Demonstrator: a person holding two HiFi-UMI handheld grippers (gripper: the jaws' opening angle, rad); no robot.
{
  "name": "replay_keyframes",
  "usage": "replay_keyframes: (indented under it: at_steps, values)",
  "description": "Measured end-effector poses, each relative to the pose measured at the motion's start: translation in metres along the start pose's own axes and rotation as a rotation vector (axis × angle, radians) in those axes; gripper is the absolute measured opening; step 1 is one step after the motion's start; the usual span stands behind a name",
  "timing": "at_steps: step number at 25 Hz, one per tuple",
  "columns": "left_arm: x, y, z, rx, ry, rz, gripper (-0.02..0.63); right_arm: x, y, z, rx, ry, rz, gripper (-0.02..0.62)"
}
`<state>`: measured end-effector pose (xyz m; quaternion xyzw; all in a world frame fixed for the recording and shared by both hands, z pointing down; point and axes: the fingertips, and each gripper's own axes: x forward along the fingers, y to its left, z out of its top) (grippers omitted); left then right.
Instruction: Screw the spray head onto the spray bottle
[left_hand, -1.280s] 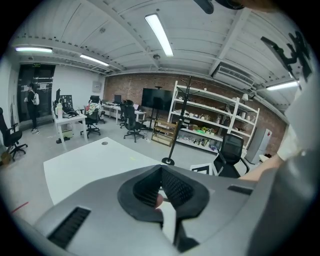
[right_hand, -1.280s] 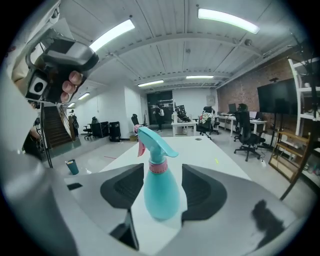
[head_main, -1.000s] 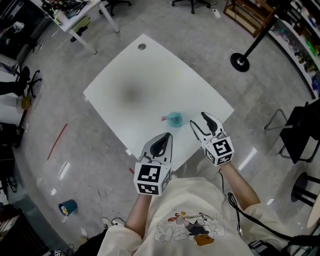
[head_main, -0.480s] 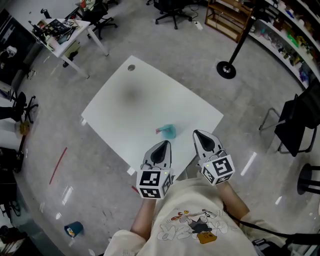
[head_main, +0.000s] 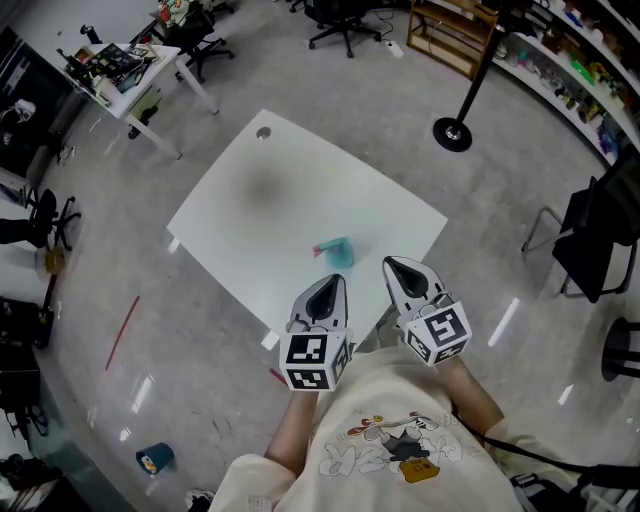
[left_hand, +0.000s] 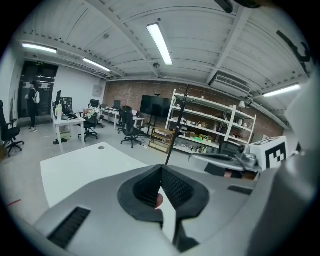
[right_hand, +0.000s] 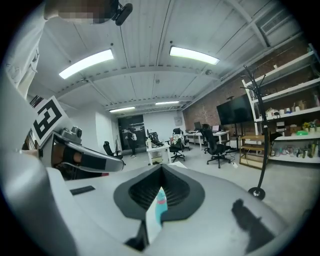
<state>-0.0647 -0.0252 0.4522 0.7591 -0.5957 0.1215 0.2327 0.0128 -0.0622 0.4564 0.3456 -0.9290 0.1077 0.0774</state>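
Observation:
A teal spray bottle (head_main: 338, 252) stands on the white table (head_main: 250, 200) near its front edge, its pink spray head pointing left. My left gripper (head_main: 330, 283) hovers just in front of it, jaws shut and empty. The right gripper (head_main: 391, 265) is off the bottle's right side, apart from it, also shut with nothing held. In the right gripper view a teal sliver of the bottle (right_hand: 161, 208) shows through the closed jaws of the right gripper (right_hand: 161, 168). In the left gripper view, the left gripper (left_hand: 161, 167) shows only a pinkish spot behind its jaws.
A cable hole (head_main: 263, 133) sits at the table's far corner. Around the table are a black stanchion base (head_main: 452, 135), a dark chair (head_main: 590, 240) at the right, a cluttered desk (head_main: 120, 70) at the far left and a blue cup (head_main: 155, 458) on the floor.
The right gripper's jaws stood open a second ago and are now shut and empty. Both grippers sit a little further back from the bottle, which stays on the table.

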Motion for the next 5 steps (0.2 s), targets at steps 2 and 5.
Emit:
replay_keyframes:
  at_steps: [2, 5]
  values:
    - [-0.0014, -0.0039, -0.0014, 0.007, -0.001, 0.003, 0.006, -0.0034, 0.0011, -0.0003, -0.001, -0.002, 0.005, 0.005]
    - [-0.0016, -0.0099, -0.0027, 0.022, -0.003, 0.006, 0.006, -0.0086, 0.0008, -0.0019, 0.001, -0.004, 0.008, 0.005]
